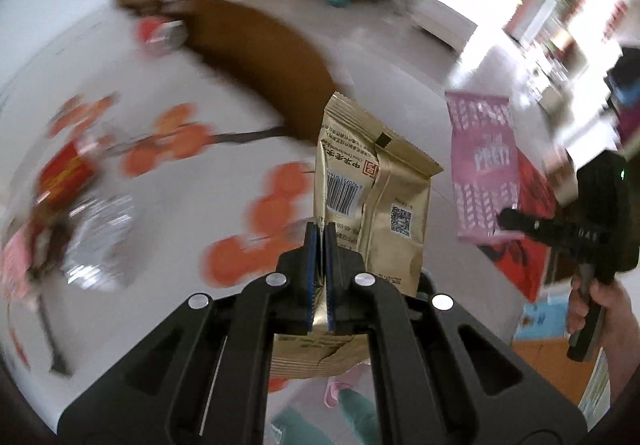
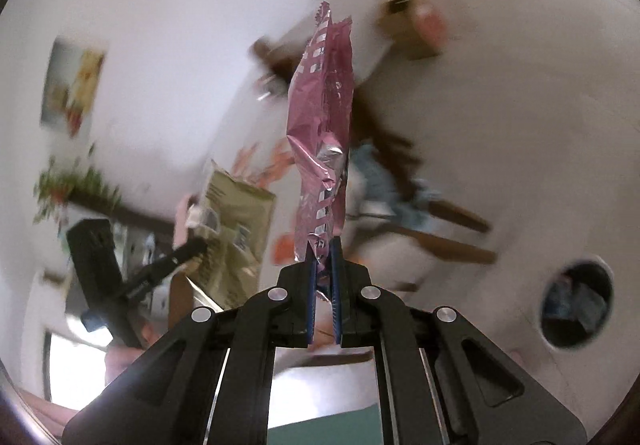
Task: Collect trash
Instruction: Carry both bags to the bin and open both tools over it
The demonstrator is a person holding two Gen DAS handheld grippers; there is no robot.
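My left gripper (image 1: 320,231) is shut on a gold snack wrapper (image 1: 376,181) with a barcode, which stands up above the blue pads. In the right wrist view my right gripper (image 2: 325,245) is shut on a crumpled pink foil wrapper (image 2: 324,125) that sticks straight up. That pink wrapper (image 1: 484,165) shows at the right of the left wrist view, held by the right gripper (image 1: 508,221) in a person's hand (image 1: 608,309). The gold wrapper (image 2: 236,229) and the left gripper (image 2: 200,241) show at lower left of the right wrist view. Both views are blurred.
A white table top with an orange flower print (image 1: 276,201) carries a red packet (image 1: 64,173) and a silver foil wrapper (image 1: 100,241) at the left. A dark round bin opening (image 2: 576,305) with rubbish inside lies at lower right on the floor. Wooden chairs (image 2: 452,221) stand beyond.
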